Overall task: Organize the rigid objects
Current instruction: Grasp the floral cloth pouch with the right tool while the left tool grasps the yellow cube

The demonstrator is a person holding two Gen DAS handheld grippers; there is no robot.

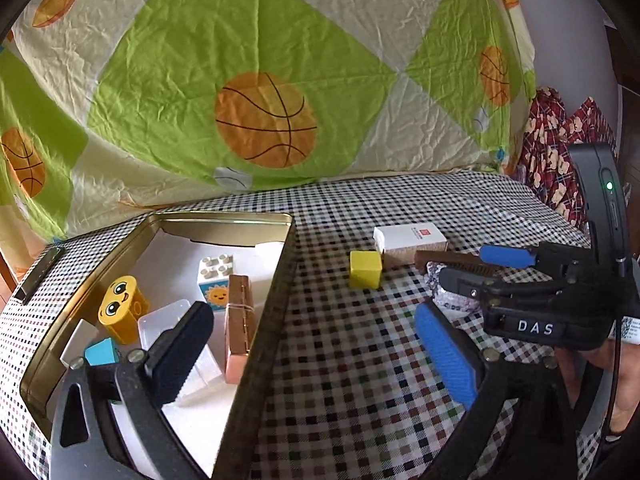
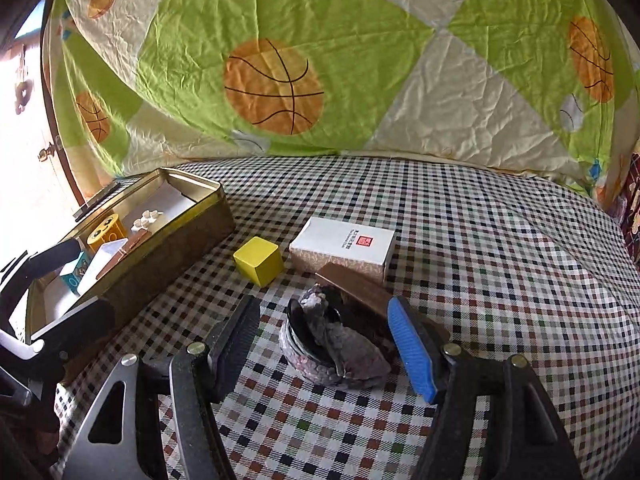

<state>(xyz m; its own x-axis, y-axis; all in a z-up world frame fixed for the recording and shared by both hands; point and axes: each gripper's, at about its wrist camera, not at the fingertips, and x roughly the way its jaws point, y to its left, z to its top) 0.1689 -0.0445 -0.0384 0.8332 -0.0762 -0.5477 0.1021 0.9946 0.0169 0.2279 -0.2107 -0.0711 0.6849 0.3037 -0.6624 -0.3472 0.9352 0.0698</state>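
Note:
My left gripper (image 1: 316,356) stands wide open and empty over the right wall of a gold tin (image 1: 256,320). Its black finger (image 1: 180,348) hangs inside the tin. In the tin lie a yellow smiley block (image 1: 120,308), a white sun brick (image 1: 216,280), a copper bar (image 1: 239,328), a clear box (image 1: 164,320) and a teal block (image 1: 102,352). On the checked cloth stand a yellow cube (image 2: 259,260) and a white carton (image 2: 344,242). My right gripper (image 2: 324,346) is open astride a grey-purple pouch (image 2: 340,352), with a brown bar (image 2: 356,286) just behind it.
A green and cream basketball quilt (image 1: 264,80) rises like a wall behind the checked cloth (image 2: 500,280). Red patterned fabric (image 1: 560,140) is bunched at the far right. A hand (image 1: 616,384) holds the right gripper. A dark flat strip (image 1: 38,276) lies left of the tin.

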